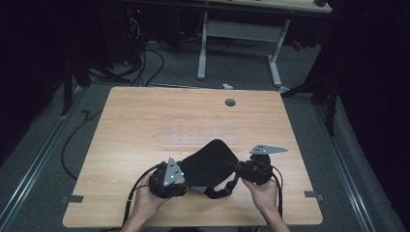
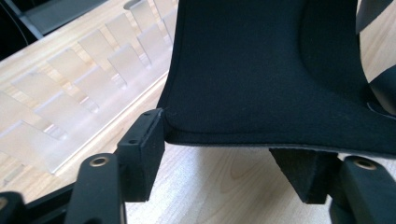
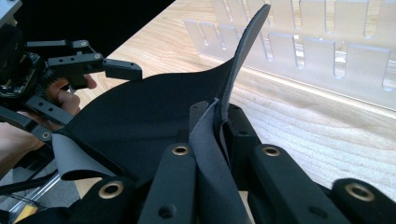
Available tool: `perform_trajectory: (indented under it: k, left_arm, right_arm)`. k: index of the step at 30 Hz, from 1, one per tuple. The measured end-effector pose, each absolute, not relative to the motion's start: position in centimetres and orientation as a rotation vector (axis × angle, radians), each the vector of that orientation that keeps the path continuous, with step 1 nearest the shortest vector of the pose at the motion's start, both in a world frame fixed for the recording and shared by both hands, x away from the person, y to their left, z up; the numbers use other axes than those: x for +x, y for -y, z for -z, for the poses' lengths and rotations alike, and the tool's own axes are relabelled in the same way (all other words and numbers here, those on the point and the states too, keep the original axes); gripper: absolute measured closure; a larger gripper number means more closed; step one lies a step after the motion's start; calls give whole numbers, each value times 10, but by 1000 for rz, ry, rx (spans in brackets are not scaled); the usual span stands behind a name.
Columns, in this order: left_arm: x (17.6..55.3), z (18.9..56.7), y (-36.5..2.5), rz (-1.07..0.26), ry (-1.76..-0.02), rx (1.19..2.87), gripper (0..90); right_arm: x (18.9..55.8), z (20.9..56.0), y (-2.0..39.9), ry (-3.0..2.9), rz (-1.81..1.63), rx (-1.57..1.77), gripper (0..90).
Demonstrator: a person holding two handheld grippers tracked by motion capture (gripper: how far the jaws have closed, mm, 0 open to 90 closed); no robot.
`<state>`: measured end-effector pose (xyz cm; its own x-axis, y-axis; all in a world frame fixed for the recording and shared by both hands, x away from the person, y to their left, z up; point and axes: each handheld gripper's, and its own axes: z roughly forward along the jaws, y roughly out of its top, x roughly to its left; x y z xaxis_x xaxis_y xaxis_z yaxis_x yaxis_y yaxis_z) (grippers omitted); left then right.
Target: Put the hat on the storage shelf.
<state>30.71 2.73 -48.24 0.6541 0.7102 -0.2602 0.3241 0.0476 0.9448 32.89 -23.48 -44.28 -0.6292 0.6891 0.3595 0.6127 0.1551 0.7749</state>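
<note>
Both forearms come in from the bottom edge in the high view, one hand wrapped around each tool, so two hands and two grippers total. Left gripper sits at the near left of the table, aimed rightward at the one black fabric pad, and its jaws are spread with the pad's edge between them. In the left gripper view one fingertip sits right at the corner of the fabric while the other is under the hem, and I can't see them actually squeezing it, so I'd call that one not clamped. Right gripper comes at the pad from the other side, roughly level, and it's pinched tight on the pad's edge; the right gripper view shows the fabric standing up out of its closed fingertips. So the pad hangs between the two tools over the near middle of the table, with a black strap drooping under it. Farther back there's one clear plastic rack lying on the wood, and past that a single grey round grommet near the far edge.
</note>
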Motion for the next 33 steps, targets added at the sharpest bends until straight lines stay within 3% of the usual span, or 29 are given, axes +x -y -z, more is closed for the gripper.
perform_trajectory:
  k: [12,23,25,26,33]
  left_arm:
    - [302,482,-15,-430,-833,1610,457]
    - [308,480,-13,-364,-856,1624,527]
    - [307,478,-14,-349,-837,1622,568]
    - [306,476,-15,-333,-826,1613,649]
    - [296,466,-19,-242,-752,1619,798]
  right_arm:
    - [331,442,228,-2341,-1481,1320,836]
    - [331,442,221,-2344,-1498,1334,834]
    - [332,442,222,-2344,-1513,1332,835]
    - [332,442,222,-2356,-1523,1328,830]
    - [333,440,225,-2338,-1589,1337,762]
